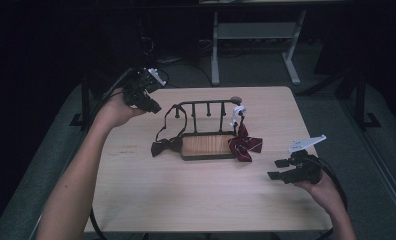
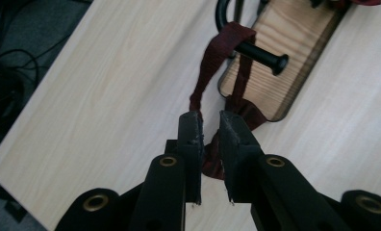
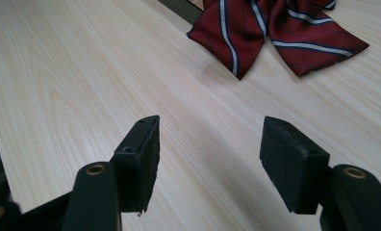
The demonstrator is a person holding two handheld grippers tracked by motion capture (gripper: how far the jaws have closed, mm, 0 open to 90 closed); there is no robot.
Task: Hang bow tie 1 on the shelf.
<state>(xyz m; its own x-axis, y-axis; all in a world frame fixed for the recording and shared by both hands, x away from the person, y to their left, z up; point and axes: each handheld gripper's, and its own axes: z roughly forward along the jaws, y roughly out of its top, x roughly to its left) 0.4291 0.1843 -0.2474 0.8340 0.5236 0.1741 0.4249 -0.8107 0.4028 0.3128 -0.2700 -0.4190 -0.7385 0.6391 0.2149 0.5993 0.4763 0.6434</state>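
Bow tie (image 1: 161,147), dark, soft and light, lies left of the peg rack (image 1: 207,146), strap looped over a peg; left gripper (image 2: 210,132) nearly closed, empty; right gripper (image 3: 210,161) wide open, empty; best gripped by strap

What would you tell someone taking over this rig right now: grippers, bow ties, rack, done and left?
Left gripper: raised over the table's far left, jaws nearly closed with a narrow gap, nothing gripped.
Right gripper: open and free, low over the table near its right edge, aimed at the striped bow tie.
Peg rack: centre of the table, on its wooden base.
Dark red bow tie: strap looped over the rack's leftmost peg, bow resting on the table beside the base.
Striped red bow tie: lies at the rack's right end; whether its strap is on a peg is unclear.
Left, probably: check or hang the striped one.
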